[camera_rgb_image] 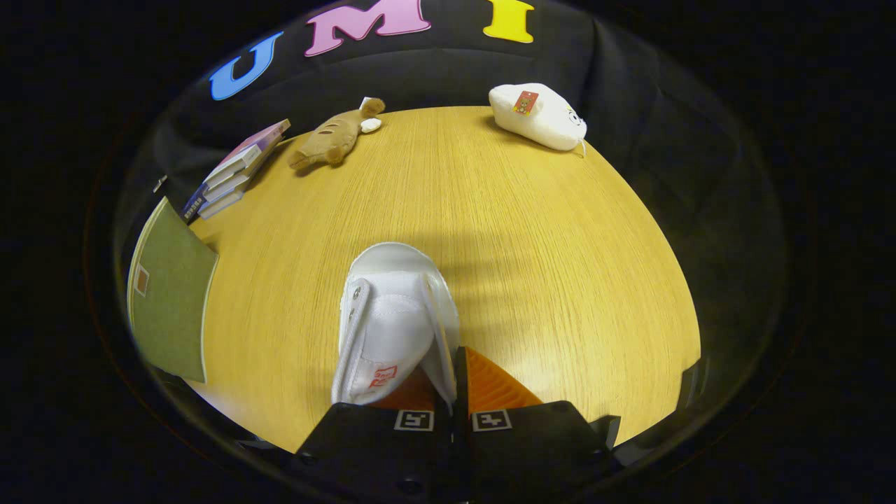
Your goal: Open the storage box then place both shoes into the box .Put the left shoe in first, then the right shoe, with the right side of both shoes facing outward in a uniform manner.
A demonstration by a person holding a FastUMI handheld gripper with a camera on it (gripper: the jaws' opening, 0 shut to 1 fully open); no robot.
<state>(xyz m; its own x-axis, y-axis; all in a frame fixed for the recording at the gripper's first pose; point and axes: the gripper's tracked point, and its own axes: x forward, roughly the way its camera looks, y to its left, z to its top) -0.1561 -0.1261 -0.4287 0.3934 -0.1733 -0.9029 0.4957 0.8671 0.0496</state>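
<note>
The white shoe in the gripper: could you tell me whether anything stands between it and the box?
The gripper is shut on the white shoe, pinching its side wall. Ahead lies bare wooden table; the plush toys, books and green folder sit at its edges. No storage box is visible, so I cannot judge that path.

A staged recording booth: black cloth wall behind a light wooden surface (490, 210), carrying household props, a brown plush toy (334, 138), white plush toy (539, 115), perhaps stacked books (234, 171).
</note>
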